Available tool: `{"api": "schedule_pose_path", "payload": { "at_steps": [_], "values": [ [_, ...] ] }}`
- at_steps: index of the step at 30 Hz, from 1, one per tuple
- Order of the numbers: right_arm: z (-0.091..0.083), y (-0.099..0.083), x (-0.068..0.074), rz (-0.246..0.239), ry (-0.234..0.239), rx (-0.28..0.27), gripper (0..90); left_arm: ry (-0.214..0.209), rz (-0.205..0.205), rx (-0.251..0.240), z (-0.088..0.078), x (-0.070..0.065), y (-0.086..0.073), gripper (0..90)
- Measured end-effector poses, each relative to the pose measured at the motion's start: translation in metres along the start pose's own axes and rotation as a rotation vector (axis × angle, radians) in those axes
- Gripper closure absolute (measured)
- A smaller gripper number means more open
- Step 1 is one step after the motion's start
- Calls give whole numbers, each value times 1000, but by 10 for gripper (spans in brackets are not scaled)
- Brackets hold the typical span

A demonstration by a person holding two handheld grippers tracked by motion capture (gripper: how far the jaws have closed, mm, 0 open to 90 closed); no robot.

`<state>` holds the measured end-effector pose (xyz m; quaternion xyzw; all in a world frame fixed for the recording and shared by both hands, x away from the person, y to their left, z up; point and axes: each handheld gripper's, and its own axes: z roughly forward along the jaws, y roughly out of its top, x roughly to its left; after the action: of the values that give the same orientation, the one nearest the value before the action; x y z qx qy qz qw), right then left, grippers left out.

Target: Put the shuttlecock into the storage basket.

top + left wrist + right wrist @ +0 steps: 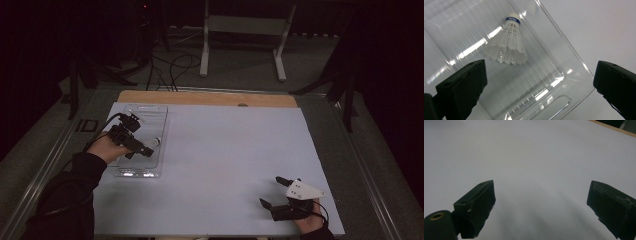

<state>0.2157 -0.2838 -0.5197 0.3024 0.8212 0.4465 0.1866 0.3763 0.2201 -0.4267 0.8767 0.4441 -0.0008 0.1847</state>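
A white feather shuttlecock (509,42) with a blue band under its cork lies in a clear plastic tray (564,45), cork pointing away from me. In the high view the tray (150,116) sits at the left of the white table sheet, with the shuttlecock (156,142) near its right wall. My left gripper (143,136) hovers over the tray, open, and its jaws (540,72) stand wide apart with the shuttlecock beyond them, untouched. My right gripper (270,190) rests low near the front right of the sheet, open, with only bare white surface between its jaws (541,188).
The white sheet (230,150) covers most of the table, and a strip of wooden edge (210,97) shows at the far side. Beyond the table, a white metal stand (242,30) and loose cables (172,65) are on the floor.
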Motion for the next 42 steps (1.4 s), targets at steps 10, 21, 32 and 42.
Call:
{"api": "schedule_pose_path", "payload": {
  "at_steps": [10,21,32,42],
  "values": [
    [0,0,0,3,2,-1,79,-22,33,-64,-4,-7,8,1],
    [0,0,0,3,1,0,79,-55,74,-136,-8,-17,18,1],
    [0,-1,-1,0,2,-4,79,-97,119,-180,-8,-34,33,2],
    [0,-1,-1,-1,3,-2,79,-140,200,-219,-4,-50,42,2]
  ]
}}
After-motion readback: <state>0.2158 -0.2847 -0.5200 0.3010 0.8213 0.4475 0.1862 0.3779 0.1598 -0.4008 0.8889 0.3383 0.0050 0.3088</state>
